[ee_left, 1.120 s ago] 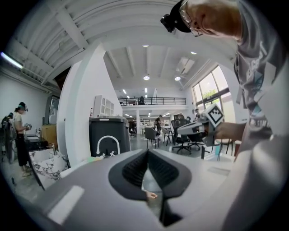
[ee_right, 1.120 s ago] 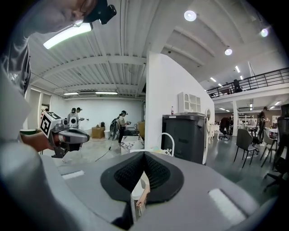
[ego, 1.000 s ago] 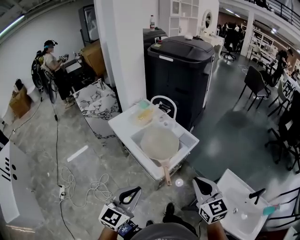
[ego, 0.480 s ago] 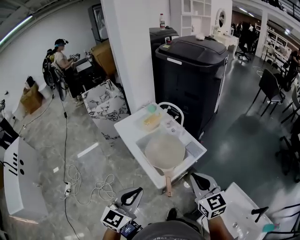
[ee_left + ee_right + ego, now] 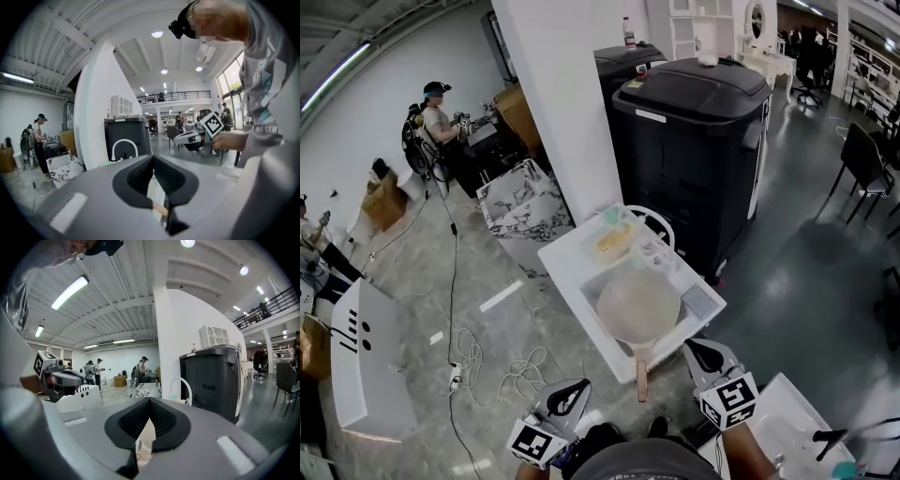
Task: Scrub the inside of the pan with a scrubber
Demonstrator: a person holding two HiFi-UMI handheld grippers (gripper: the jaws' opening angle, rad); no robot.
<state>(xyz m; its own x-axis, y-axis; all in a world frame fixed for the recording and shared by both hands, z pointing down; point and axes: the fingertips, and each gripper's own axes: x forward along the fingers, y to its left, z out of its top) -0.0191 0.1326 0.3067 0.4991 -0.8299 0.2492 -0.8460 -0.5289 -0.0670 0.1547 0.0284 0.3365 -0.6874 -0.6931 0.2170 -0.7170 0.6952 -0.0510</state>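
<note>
A pale round pan [image 5: 637, 305] lies in the basin of a white sink unit [image 5: 572, 258], its wooden handle [image 5: 641, 375] sticking out over the near edge. A yellow scrubber [image 5: 614, 241] rests on the counter behind the basin, beside a green item [image 5: 609, 217]. My left gripper [image 5: 569, 396] is low at the left, short of the sink, jaws shut and empty. My right gripper [image 5: 706, 353] hangs just right of the pan handle, also shut with nothing in it. Both gripper views look level toward the sink's white faucet arch [image 5: 182, 389], with the pads [image 5: 140, 176] meeting at the tip.
A big black bin [image 5: 694, 141] stands behind the sink, next to a white pillar [image 5: 562, 103]. Cables [image 5: 502, 370] lie on the floor at left, near a marble slab [image 5: 525, 211] and a white panel [image 5: 366, 366]. Another white sink unit [image 5: 797, 431] is at lower right. A person [image 5: 441, 117] stands far back left.
The sink and pan have slid down the head view and grown, so I stand closer to them. Both grippers stay low and shut.
</note>
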